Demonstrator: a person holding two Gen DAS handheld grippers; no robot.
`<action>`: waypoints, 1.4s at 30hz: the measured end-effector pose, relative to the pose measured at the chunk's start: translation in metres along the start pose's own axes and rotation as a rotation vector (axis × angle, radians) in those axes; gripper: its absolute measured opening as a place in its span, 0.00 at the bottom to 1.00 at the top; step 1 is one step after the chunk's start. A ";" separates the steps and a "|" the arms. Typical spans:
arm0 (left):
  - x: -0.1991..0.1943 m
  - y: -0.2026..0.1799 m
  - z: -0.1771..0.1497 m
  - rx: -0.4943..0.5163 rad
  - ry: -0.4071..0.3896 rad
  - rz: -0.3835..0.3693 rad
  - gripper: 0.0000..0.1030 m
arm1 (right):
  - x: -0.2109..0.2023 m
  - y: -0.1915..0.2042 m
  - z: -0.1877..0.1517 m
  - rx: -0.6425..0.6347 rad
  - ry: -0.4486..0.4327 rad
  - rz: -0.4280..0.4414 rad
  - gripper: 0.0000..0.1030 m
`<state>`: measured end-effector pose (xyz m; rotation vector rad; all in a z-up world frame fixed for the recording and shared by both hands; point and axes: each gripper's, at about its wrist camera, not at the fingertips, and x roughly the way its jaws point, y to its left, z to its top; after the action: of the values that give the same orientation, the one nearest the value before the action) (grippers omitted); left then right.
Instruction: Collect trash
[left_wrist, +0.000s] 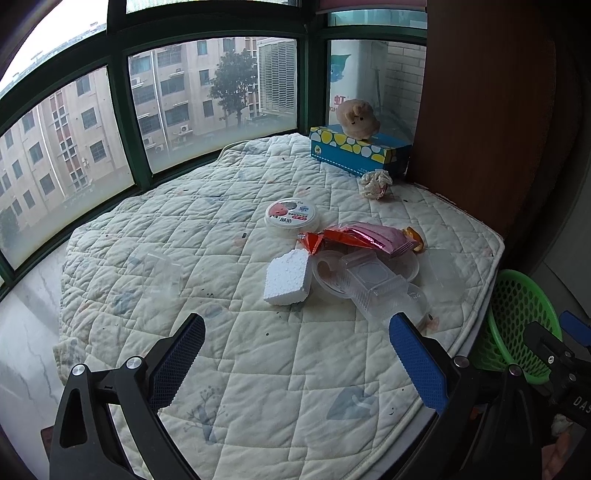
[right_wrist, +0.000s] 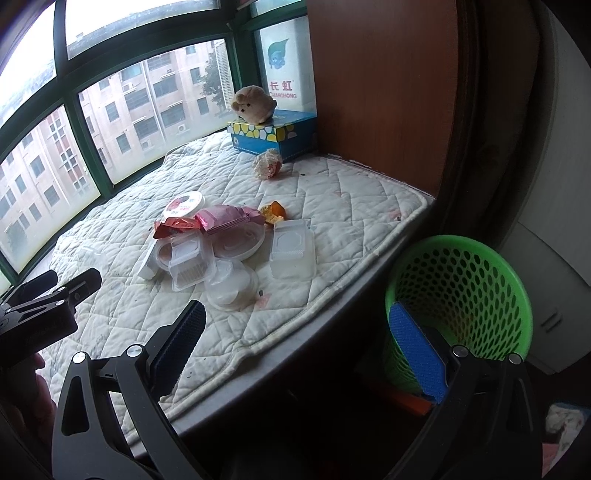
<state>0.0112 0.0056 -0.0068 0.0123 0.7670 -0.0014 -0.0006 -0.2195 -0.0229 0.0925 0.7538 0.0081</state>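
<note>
A: How far along?

B: Barely begun, I'd say; trash all on the quilt (left_wrist: 258, 369), mid-frame in both views; basket (right_wrist: 480, 280), lower right, looks empty as far as I can see in.

A: Grippers?

B: Left gripper (left_wrist: 297, 356) jaws wide open, nothing held; right gripper (right_wrist: 297, 350) same, over the quilt edge nr the basket.

A: What's in the pile?

B: Foam block (left_wrist: 288, 277), clear trays (left_wrist: 373, 284), red/pink wrappers (left_wrist: 365, 236), round tub (left_wrist: 291, 218), orange scrap (right_wrist: 274, 211); paper wad (left_wrist: 376, 183) apart, upper right by the tissue box (left_wrist: 358, 151); one clear tray (right_wrist: 292, 253) just right of the pile; light, crinkly stuff prob.
</note>
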 end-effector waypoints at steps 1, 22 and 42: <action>0.002 0.002 0.001 -0.002 0.002 0.002 0.94 | 0.001 0.000 0.001 -0.002 0.000 0.002 0.96; 0.021 0.047 0.013 -0.091 0.036 0.057 0.94 | 0.036 0.024 0.018 -0.071 0.048 0.146 0.92; 0.045 0.080 0.003 -0.146 0.097 0.066 0.94 | 0.120 0.101 0.043 -0.273 0.204 0.295 0.69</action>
<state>0.0462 0.0852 -0.0350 -0.1016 0.8615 0.1187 0.1190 -0.1174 -0.0653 -0.0595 0.9300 0.4054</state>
